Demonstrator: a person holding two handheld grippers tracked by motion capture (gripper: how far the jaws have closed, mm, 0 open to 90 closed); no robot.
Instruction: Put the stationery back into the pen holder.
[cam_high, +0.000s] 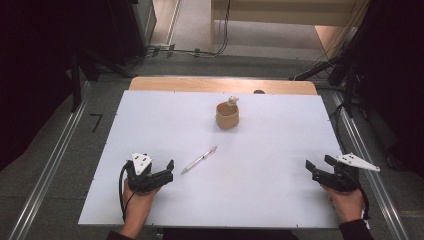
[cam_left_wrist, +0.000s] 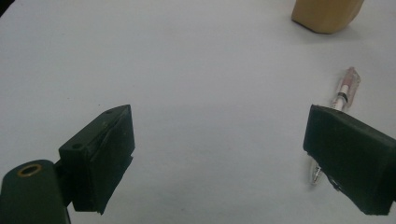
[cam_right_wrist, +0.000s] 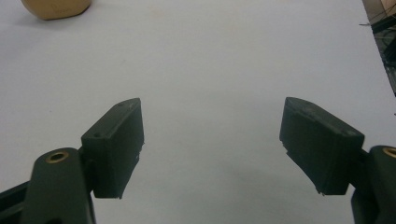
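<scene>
White tabletop (cam_high: 280, 200), pen (cam_high: 199, 160) just beside my left gripper (cam_high: 167, 171), cup (cam_high: 227, 116) farther back, my right gripper (cam_high: 316, 164) well apart, both jaws wide open, empty

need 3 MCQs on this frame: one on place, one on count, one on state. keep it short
1. Where does the pen lie?
A. inside the cup
B. on the white table, just right of the left claw
C. beside the right claw

2. How many cups stand on the table?
A. one
B. two
C. three

3. What state is the left claw in?
A. shut on the pen
B. shut on nothing
C. open, holding nothing

Answers:
1 B: in the high view the pen rests flat on the table close to the left claw, and the left gripper view shows it by that claw's right jaw.
2 A: a single tan cup stands toward the far side.
3 C: the left gripper view shows its jaws wide apart with bare table between them. The right claw is open too.
</scene>
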